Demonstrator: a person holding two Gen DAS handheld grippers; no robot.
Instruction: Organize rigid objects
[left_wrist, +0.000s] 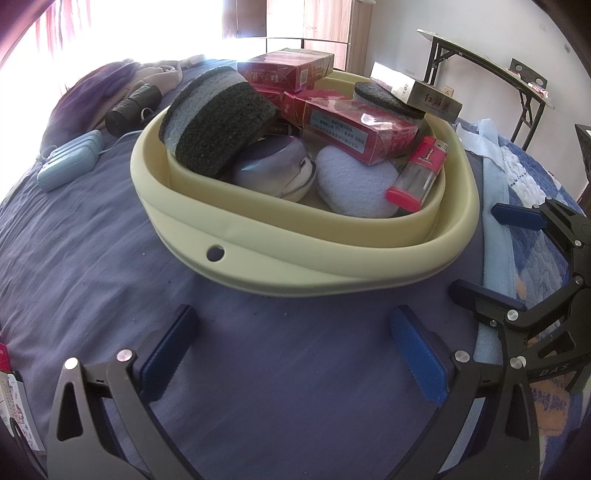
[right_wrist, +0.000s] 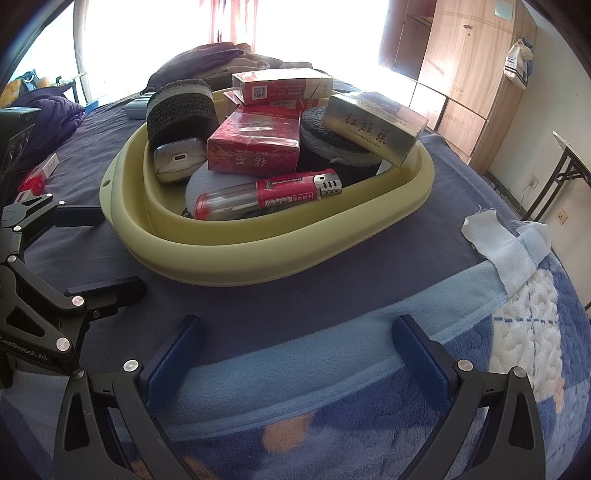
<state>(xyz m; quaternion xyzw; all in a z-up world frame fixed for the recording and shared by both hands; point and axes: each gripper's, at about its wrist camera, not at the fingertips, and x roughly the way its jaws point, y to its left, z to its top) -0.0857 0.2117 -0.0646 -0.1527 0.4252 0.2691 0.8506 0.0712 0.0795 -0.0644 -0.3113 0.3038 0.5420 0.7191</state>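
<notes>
A pale green basin (left_wrist: 295, 266) (right_wrist: 258, 258) sits on the bed, full of objects: red cigarette boxes (left_wrist: 351, 129) (right_wrist: 255, 151), a gold box (left_wrist: 424, 94) (right_wrist: 376, 125) on a dark sponge (right_wrist: 332, 147), another grey-black sponge (left_wrist: 218, 122) (right_wrist: 181, 107), a red lighter (left_wrist: 421, 170) (right_wrist: 269, 195), a silver case (left_wrist: 273, 166) (right_wrist: 177, 158) and a pale pad (left_wrist: 354, 184). My left gripper (left_wrist: 295, 347) is open and empty, just in front of the basin. My right gripper (right_wrist: 299, 354) is open and empty over the blanket edge; it also shows in the left wrist view (left_wrist: 495, 251).
A purple-blue sheet (left_wrist: 92, 258) covers the bed, with a blue fleece blanket (right_wrist: 369, 406) at the near right. A light blue case (left_wrist: 68, 162) and a black roll (left_wrist: 133, 107) lie left of the basin. Clothes are piled behind. Small red boxes (right_wrist: 37, 173) lie far left. A folding table (left_wrist: 498, 66) stands right.
</notes>
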